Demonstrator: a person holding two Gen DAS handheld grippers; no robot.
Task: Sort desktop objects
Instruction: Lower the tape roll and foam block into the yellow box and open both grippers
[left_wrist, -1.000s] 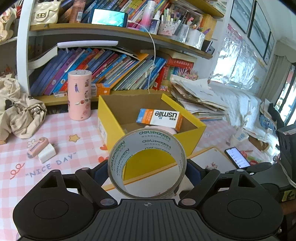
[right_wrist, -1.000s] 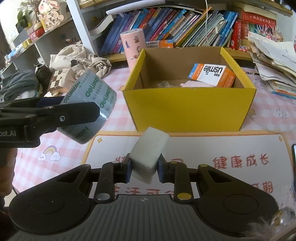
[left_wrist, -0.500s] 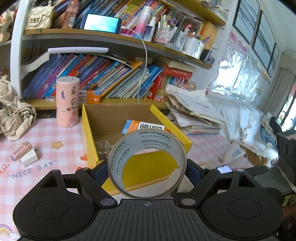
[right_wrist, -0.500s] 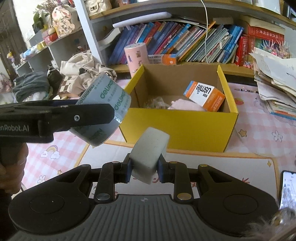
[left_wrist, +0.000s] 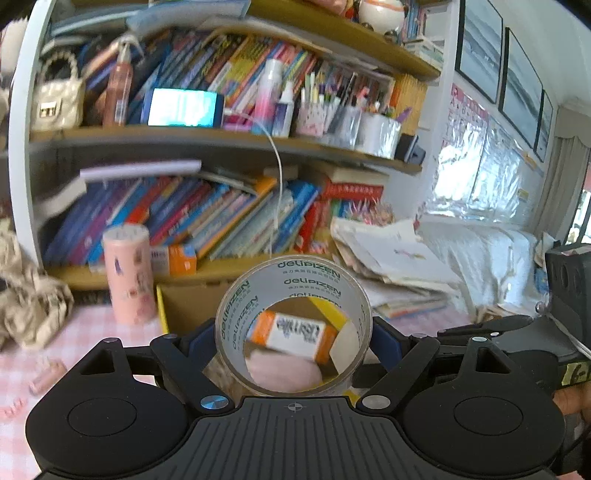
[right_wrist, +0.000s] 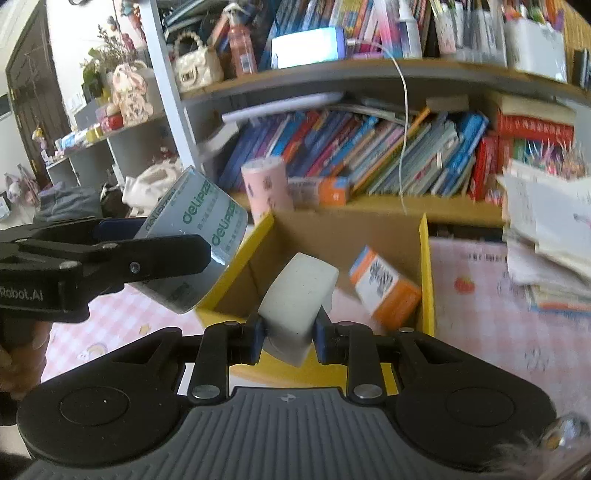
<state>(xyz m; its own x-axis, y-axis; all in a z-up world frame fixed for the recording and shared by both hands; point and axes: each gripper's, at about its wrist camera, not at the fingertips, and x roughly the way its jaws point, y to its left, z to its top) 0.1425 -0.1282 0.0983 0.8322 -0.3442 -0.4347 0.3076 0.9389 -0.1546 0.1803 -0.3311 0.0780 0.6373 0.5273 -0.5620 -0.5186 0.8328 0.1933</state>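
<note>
Tape roll clamped in left gripper, held above the yellow box near its left wall; print readable, scene behind blurred. White block pinched in right gripper over the box's front edge. Inside: orange carton, label smeared; pink item only partly seen through the roll.

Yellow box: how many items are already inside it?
2 visible in the yellow box: an orange-and-white carton leaning by its right wall, and a pink item beside it. More may be hidden behind the eraser.
</note>
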